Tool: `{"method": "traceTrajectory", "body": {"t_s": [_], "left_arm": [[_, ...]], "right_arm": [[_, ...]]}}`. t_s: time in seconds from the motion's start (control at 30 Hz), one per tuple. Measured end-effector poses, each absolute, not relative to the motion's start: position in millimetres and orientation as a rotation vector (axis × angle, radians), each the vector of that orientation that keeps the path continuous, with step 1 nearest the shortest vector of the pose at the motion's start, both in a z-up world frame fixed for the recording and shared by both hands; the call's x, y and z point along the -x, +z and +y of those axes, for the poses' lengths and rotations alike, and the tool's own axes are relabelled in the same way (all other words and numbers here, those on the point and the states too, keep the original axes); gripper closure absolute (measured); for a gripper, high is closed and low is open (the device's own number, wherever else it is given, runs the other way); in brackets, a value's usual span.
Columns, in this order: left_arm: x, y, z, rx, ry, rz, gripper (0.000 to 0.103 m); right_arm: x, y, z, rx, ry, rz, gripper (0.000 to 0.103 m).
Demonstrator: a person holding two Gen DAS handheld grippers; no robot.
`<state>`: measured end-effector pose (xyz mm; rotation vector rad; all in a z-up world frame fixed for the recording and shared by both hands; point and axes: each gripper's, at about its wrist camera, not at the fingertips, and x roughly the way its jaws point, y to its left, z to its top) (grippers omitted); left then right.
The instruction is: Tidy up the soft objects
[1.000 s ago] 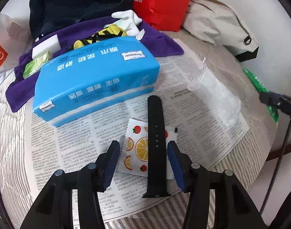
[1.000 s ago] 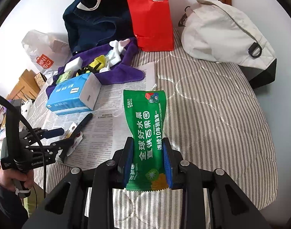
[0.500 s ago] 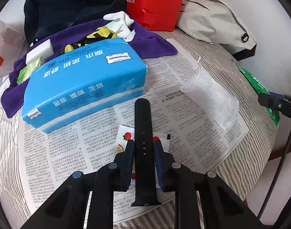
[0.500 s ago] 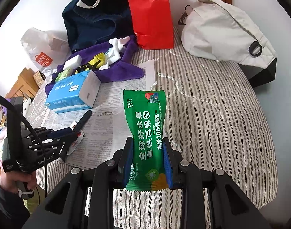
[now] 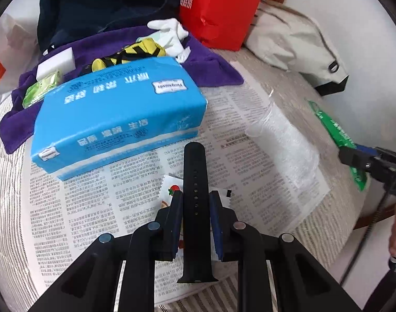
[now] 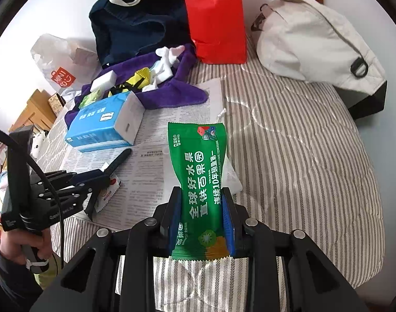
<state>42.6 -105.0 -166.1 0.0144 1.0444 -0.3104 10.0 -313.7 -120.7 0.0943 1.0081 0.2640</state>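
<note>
A black watch strap (image 5: pixel 195 208) lies lengthwise between the pads of my left gripper (image 5: pixel 195 202), which is shut on it, over a fruit-print sachet (image 5: pixel 171 189) on the newspaper (image 5: pixel 93 208). The strap (image 6: pixel 118 161) and the left gripper (image 6: pixel 104 179) also show at the left of the right wrist view. My right gripper (image 6: pixel 201 208) is shut on a green snack packet (image 6: pixel 200 182), held upright above the striped bed cover (image 6: pixel 302 156). A blue tissue pack (image 5: pixel 117 119) lies just beyond the strap.
A purple cloth (image 5: pixel 205 65) at the back carries a yellow-black item (image 5: pixel 135 52), a white toy (image 5: pixel 169 33) and a white block (image 5: pixel 57 62). A red paper bag (image 6: pixel 216 18), a navy garment (image 6: pixel 130 20), a cream bag (image 6: pixel 315 41) and clear plastic wrap (image 5: pixel 283 140) lie around.
My left gripper's jaws went from wide apart to closed on the black strap, and the hand shifted slightly forward over the sachet. The right gripper kept the green packet still.
</note>
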Motion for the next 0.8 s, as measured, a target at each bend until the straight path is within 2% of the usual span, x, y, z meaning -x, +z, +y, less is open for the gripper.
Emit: {"method": "traceTrajectory", "body": {"t_s": [0.8], "left_arm": [[-22,-107,-45,0.031,-0.293,0.930,0.083]], "right_arm": [[-31,-97,-259,-0.083,0.364,0.982,0.074]]}}
